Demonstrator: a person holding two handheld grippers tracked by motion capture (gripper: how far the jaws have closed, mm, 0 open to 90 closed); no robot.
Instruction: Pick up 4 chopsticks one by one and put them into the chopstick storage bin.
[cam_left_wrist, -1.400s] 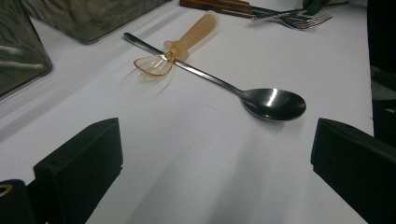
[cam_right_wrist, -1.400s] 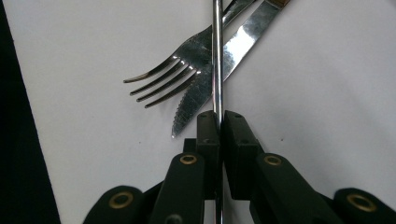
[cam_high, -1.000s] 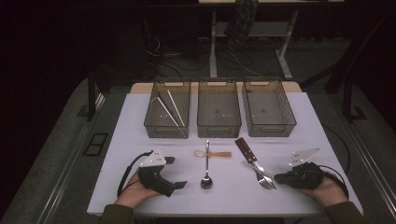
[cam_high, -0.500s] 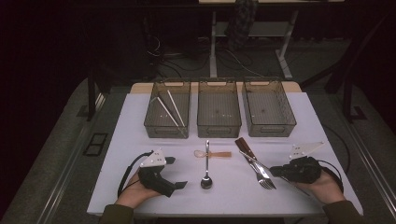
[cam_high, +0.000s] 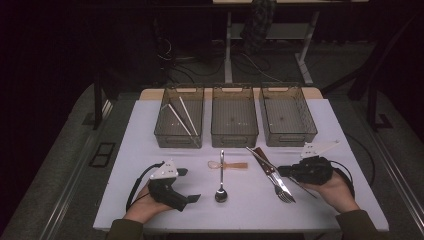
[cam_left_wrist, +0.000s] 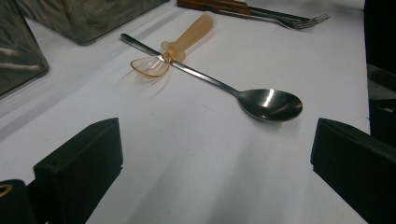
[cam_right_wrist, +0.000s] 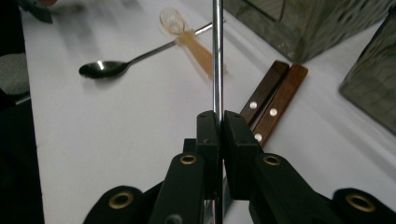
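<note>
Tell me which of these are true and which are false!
1. The right gripper has its jaws shut on a thin metal stick. True.
2. The left gripper is holding the metal spoon. False: its jaws are open, and the spoon lies on the table ahead of them.
3. The metal spoon's handle crosses the orange plastic spoon. True.
4. All three bins are empty. False: the left bin has two sticks in it.
</note>
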